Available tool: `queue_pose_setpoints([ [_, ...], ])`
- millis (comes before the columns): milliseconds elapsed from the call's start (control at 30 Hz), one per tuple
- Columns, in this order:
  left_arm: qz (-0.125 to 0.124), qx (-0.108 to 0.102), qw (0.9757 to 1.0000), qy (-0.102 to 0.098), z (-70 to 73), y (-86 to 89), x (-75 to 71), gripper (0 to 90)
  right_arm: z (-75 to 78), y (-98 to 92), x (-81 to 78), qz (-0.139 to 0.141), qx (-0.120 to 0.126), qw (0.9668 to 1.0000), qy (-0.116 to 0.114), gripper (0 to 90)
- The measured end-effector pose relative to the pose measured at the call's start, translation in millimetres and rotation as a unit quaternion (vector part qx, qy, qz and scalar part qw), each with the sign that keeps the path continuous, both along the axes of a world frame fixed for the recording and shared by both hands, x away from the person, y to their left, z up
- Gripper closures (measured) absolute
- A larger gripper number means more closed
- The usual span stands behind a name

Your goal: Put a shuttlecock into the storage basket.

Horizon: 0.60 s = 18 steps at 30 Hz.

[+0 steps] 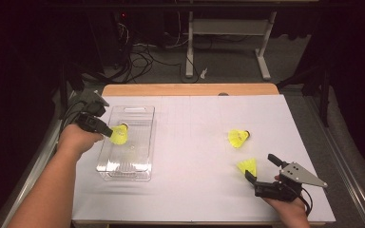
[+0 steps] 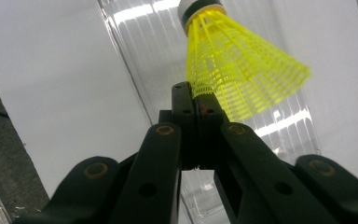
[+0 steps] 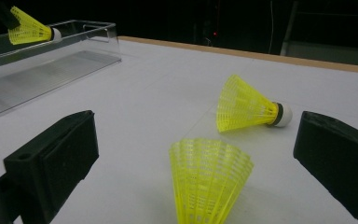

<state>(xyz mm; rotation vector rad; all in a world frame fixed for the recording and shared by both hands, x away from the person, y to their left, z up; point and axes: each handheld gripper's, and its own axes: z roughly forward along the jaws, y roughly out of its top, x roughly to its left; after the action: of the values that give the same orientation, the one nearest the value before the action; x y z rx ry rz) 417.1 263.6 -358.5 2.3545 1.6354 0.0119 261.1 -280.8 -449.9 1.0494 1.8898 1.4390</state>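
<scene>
over clear bin (image 1: 145, 114), left tongs (image 1: 110, 133) pinch shuttlecock (image 1: 120, 135) (skirt).

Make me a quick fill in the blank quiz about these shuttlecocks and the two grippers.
1. The left gripper is shut on a shuttlecock above the clear ____.
2. The shuttlecocks are coloured ____.
3. The right gripper has its jaws ____.
4. Lying loose on the table are ____ shuttlecocks.

Missing words: box; yellow; open; two
</scene>
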Motion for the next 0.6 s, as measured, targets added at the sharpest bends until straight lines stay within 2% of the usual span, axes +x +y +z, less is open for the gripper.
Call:
queue_pose_setpoints([
  [467, 0.007, 0.013, 0.9999, 0.006, -14.3, -1.9, 1.8, 89.3, -0.2, 0.8, 0.7, 0.003, -0.002, 1.0, 0.0, 0.6],
  [600, 0.008, 0.012, 0.9999, 0.008, -18.0, -2.0, 2.5, 89.3, -0.3, 0.6, 0.8, 0.002, -0.002, 1.0, 0.0, 0.6],
])
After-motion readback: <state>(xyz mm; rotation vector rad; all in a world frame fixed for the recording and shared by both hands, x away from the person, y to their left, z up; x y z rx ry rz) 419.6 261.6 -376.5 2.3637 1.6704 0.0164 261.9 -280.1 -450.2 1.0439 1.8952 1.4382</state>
